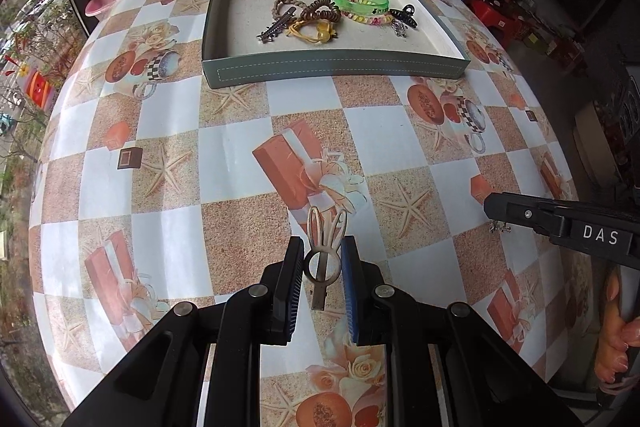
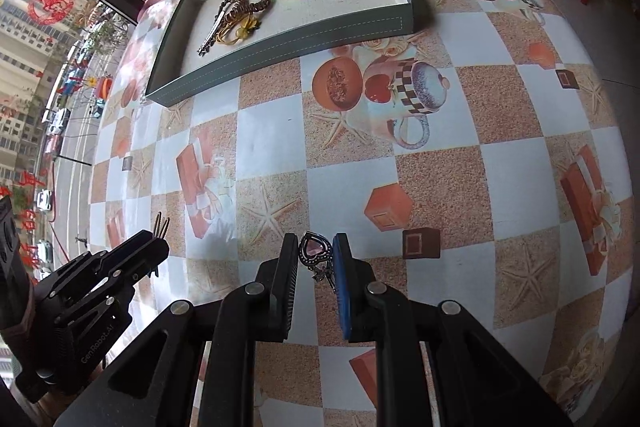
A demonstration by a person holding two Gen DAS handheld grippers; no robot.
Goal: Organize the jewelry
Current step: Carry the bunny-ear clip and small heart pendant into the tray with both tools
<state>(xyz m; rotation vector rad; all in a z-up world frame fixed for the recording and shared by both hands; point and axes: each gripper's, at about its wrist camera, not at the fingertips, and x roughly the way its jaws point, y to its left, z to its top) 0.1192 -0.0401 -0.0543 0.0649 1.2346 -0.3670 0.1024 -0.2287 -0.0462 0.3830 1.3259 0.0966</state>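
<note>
- While the tray [image 1: 336, 69] sits at the far side of the bench [image 1: 240, 155], the left tongs [image 1: 322, 255] pinch a rabbit-ear hair clip [image 1: 325, 247], well short of the tray.
- The right tongs [image 2: 316, 255] are nearly closed on a heart pendant [image 2: 314, 247], also well apart from the tray.
- Inside the tray lie hair ties [image 1: 316, 9], a green bangle [image 1: 362, 2] and a black claw clip [image 1: 404, 15].

Both views are taken from the wrists, looking steeply down along the fingers at the desk [image 1: 224, 155] from close above. The left view faces the grey tray [image 1: 332, 69] squarely across the desk; the right view is turned, so the tray [image 2: 280, 43] lies slanted at upper left. The tray and the chequered cloth are shared, and each gripper is seen at the other view's edge.
</note>
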